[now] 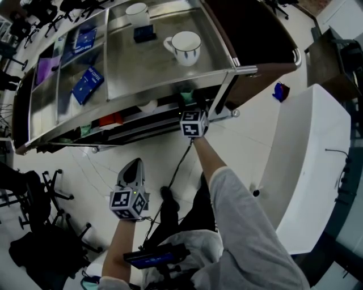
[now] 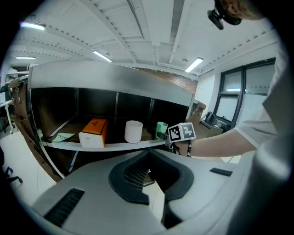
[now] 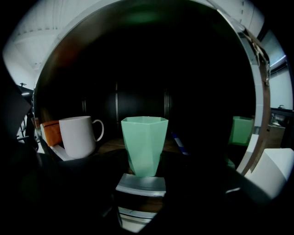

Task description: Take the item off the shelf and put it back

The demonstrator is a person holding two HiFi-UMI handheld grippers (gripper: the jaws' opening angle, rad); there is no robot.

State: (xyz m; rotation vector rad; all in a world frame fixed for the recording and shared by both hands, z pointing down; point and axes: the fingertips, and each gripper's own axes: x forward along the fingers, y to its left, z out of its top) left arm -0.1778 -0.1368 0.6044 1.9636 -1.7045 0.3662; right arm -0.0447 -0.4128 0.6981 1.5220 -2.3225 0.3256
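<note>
Green faceted cup (image 3: 144, 144) beside white mug (image 3: 78, 136)

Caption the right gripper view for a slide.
Right gripper jaws closing around green cup on shelf beside white mug.

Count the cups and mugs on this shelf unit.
4. On the top shelf: a white cup at the back, a patterned mug nearer the front. On the lower shelf: a white mug left of a green cup. Others may be hidden under the top shelf.
</note>
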